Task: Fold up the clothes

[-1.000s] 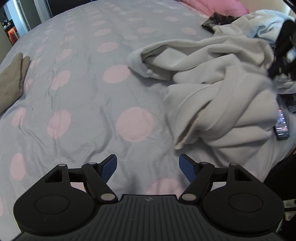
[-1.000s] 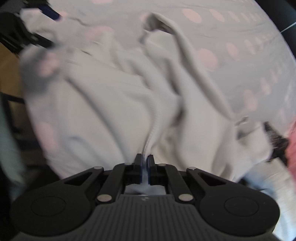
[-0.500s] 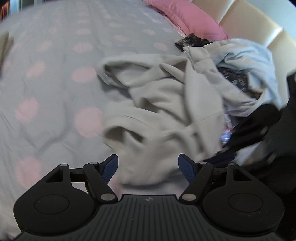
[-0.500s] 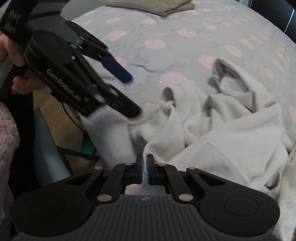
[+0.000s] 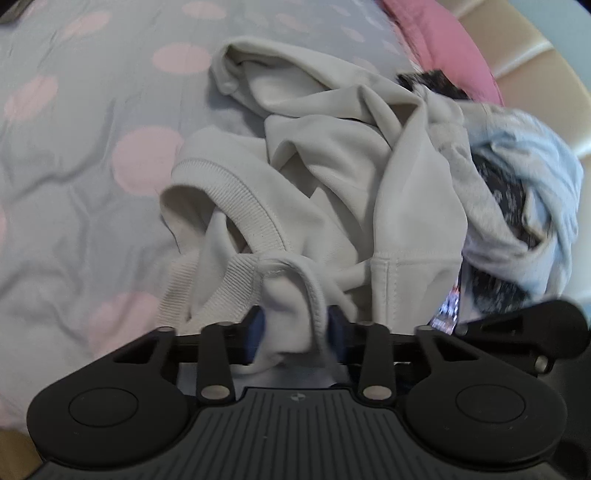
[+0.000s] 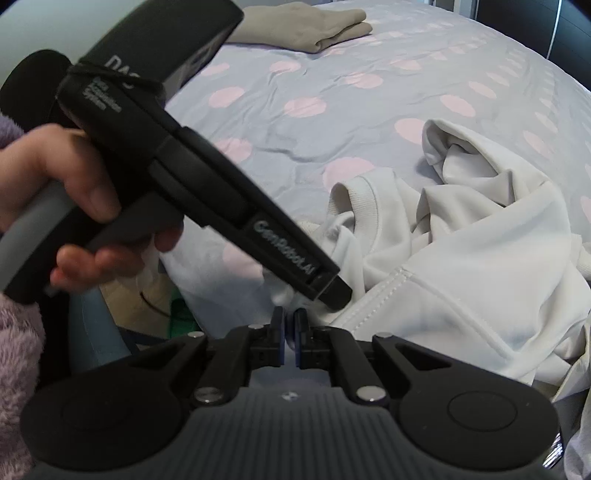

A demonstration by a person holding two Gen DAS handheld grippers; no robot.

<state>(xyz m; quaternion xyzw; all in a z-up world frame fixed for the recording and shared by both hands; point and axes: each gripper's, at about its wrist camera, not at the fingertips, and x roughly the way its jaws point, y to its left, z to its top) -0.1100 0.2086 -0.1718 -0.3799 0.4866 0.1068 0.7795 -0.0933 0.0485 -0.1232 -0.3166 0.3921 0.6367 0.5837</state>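
Note:
A crumpled white sweatshirt lies on the grey bedspread with pink dots, near the bed's edge. In the left wrist view my left gripper is shut on a bunched fold next to the ribbed hem. The right wrist view shows the same sweatshirt, with the left gripper coming in from the left, its tip pressed into the cloth. Just below it my right gripper is shut on a thin edge of the sweatshirt. The two grippers sit almost side by side.
A heap of other clothes, pale blue and dark patterned, lies right of the sweatshirt. Behind it are a pink pillow and a cream headboard. A folded beige garment rests at the far side. A hand holds the left gripper.
My left gripper moved right to the sweatshirt's near edge and went from wide open to shut on a fold. The right gripper stayed shut on the cloth.

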